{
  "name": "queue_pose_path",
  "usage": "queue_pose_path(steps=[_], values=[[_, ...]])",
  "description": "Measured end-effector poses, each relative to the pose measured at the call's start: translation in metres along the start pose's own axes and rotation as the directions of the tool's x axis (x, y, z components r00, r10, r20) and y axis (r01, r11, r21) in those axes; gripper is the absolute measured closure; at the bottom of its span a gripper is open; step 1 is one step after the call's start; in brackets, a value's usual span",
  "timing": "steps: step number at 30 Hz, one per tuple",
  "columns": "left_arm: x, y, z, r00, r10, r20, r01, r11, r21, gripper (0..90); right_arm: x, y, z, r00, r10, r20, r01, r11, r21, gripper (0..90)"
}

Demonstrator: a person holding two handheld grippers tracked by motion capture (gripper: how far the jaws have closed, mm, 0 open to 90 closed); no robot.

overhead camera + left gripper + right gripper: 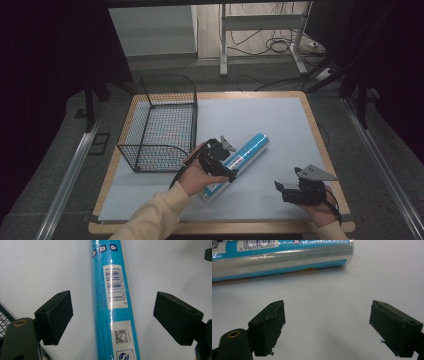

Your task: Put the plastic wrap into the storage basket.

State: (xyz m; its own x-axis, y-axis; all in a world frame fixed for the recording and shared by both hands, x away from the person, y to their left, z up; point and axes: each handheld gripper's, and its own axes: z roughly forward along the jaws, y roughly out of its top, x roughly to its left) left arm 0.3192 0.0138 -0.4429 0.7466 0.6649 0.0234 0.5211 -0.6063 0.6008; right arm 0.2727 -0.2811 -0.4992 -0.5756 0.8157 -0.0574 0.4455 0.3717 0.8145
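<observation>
A blue tube [250, 147] with white labels and a barcode lies diagonally on the pale mat [260, 115]. My left gripper [222, 160] sits over the tube's near half. In the left gripper view the tube [113, 290] runs straight up between the jaws of the open left gripper [113, 313], with a gap on each side. My right gripper [292, 182] hovers to the right, near the front edge. It stands open [327, 322] over bare mat, and the tube [282, 257] lies across the top of its view, beyond the jaws.
A black wire basket [160, 125] stands on the left part of the table, close to the left hand. The wooden table edge [320, 145] frames the mat. Cables and a metal frame [260, 30] lie on the floor beyond.
</observation>
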Motion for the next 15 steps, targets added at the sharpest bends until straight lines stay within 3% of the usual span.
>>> queue_pose_path(steps=[15], values=[[-0.005, 0.018, 0.026, 0.9996, 0.018, 0.021, -0.019, 0.9977, 0.065, 15.6, 0.000, 0.000, 0.001, 1.0000, 0.000, -0.004, 0.000, 1.000, 0.005, 13.6]])
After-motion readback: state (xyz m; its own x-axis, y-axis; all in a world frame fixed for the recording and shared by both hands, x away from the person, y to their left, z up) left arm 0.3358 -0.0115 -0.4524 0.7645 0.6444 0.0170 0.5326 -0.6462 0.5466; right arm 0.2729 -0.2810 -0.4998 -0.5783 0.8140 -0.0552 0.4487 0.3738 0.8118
